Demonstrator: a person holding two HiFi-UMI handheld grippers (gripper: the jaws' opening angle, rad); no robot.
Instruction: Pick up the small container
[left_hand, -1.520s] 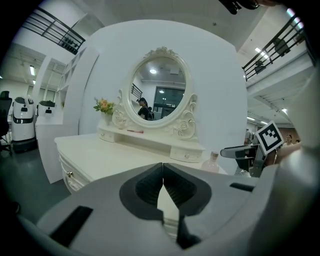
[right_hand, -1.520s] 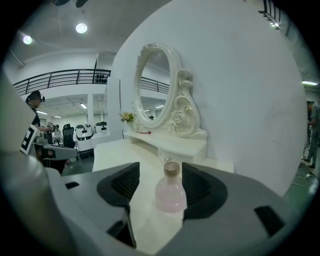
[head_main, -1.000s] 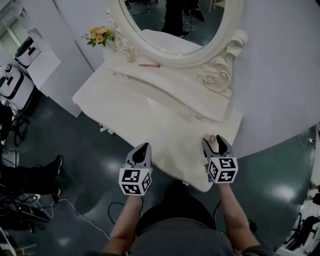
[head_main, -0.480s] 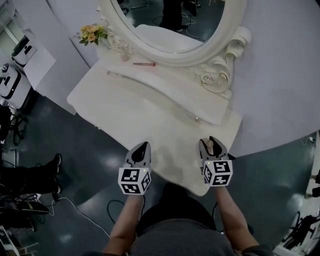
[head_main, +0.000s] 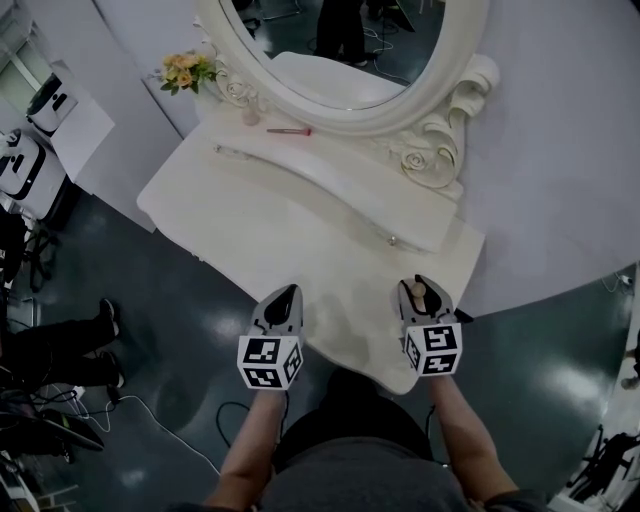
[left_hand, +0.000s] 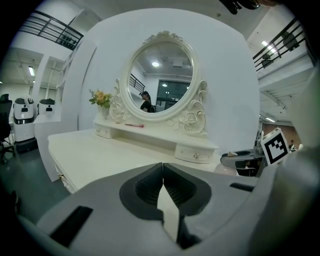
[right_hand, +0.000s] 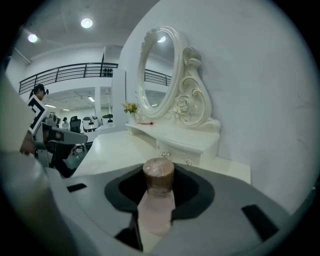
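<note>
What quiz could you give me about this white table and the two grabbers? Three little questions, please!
1. Pick one: what stands between the jaws of the right gripper? A a flower, B the small container, C nothing.
2. True or false: the left gripper is shut and empty.
3. Fill the gap: on the shelf below the mirror lies a thin ____ stick.
Key: 1 B, and the jaws are closing on it. 2 True. 3 Pink.
</note>
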